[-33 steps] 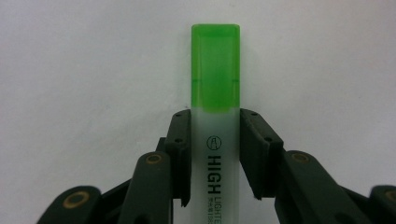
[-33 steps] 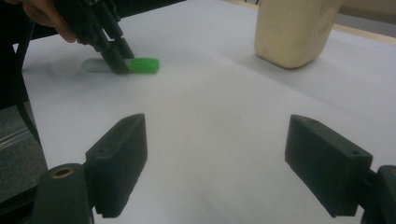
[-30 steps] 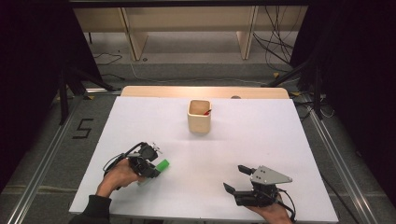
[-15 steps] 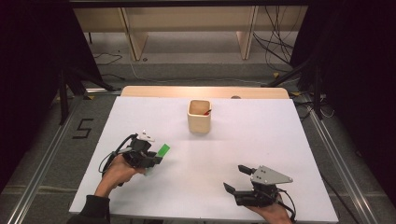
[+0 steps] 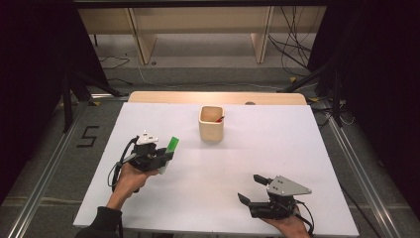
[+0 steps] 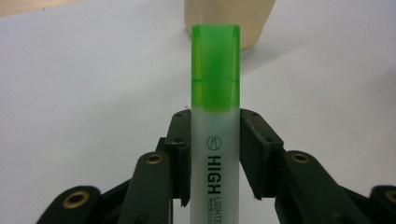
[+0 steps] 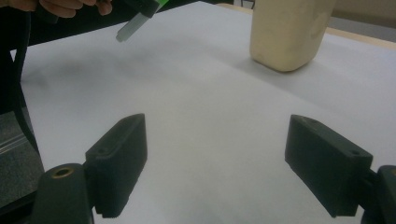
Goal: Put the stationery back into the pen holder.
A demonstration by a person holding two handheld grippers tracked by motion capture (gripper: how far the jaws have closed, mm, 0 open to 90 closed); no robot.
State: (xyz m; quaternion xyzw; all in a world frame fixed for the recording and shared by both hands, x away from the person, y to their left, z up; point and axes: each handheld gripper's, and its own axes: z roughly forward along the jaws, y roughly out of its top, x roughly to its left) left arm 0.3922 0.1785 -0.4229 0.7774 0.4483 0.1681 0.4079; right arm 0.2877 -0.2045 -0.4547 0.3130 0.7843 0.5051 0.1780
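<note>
L hand-held gripper (image 5: 166, 157) clamps green highlighter (image 6: 215, 121), cap fwd, lifted off worktop (image 5: 277, 148). Cup (image 5: 211, 123) ahead of it. R hand-held gripper (image 5: 251, 190) open, idle. Tip: carry over cup rim, tilt upright before release.

Claw (image 6: 215, 154) clamping green-capped highlighter (image 6: 215, 116), beige cup (image 6: 229, 21) beyond, white table (image 6: 93, 93)

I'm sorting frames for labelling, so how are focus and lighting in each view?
High view: the white table is evenly lit, its surroundings very dark. Left gripper view: the green highlighter held by the left hand-held gripper is sharp enough to read its print; the wooden cup behind is soft. Right gripper view: the open right hand-held gripper looks dim and slightly blurred.
</note>
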